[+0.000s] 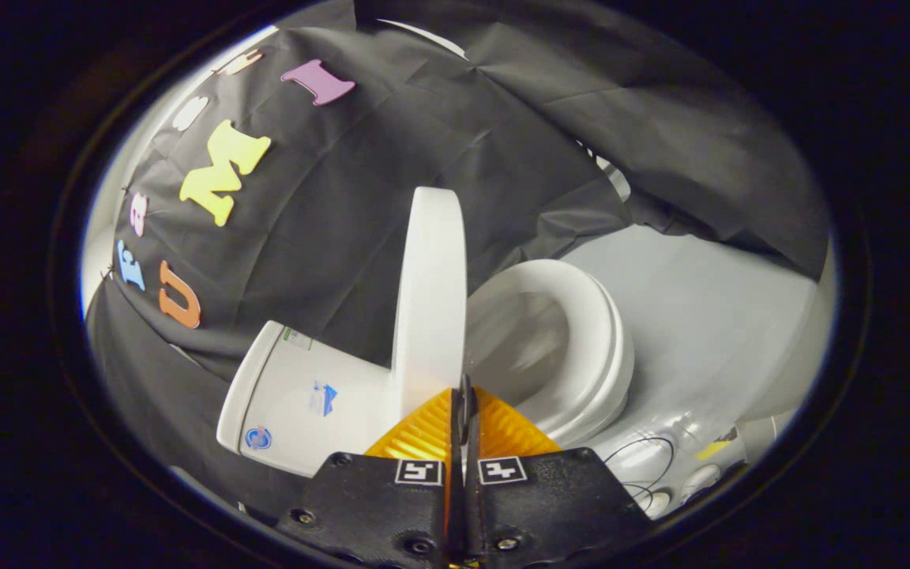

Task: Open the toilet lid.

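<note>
Just ahead of the gripper (464, 411), the toilet lid (429, 292) stands raised, nearly upright, between the cistern (297, 403) and the seat (581, 348), which lies down on the bowl. The jaws are closed together with almost no gap, and I cannot see anything held between them; the tips are at the lower edge of the lid, perhaps touching it. I judge the opening step as almost finished. The next move probably needs a soft push, so the lid rests against the cistern.
</note>
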`<state>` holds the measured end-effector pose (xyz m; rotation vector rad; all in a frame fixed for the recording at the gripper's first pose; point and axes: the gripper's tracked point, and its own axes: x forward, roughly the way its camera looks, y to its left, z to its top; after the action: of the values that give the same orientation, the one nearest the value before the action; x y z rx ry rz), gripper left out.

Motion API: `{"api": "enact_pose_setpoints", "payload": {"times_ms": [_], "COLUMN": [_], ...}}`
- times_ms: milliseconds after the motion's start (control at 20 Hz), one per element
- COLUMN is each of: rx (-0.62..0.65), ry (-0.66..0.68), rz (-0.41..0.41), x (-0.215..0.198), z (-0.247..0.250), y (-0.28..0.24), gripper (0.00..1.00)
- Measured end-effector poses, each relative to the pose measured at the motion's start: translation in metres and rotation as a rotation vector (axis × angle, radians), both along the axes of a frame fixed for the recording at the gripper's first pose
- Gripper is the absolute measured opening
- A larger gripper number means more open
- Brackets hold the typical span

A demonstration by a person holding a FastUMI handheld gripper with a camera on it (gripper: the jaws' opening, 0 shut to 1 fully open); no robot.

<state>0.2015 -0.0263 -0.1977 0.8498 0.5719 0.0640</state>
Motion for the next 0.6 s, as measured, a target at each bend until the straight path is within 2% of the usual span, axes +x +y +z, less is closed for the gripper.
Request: {"api": "enact_pose_setpoints", "payload": {"times_ms": [600], "rx": [-0.113], "ry": [-0.023], "rz": [0.014], "x": [-0.002], "z": [0.034], "y": [0.025], "gripper": [0.04]}}
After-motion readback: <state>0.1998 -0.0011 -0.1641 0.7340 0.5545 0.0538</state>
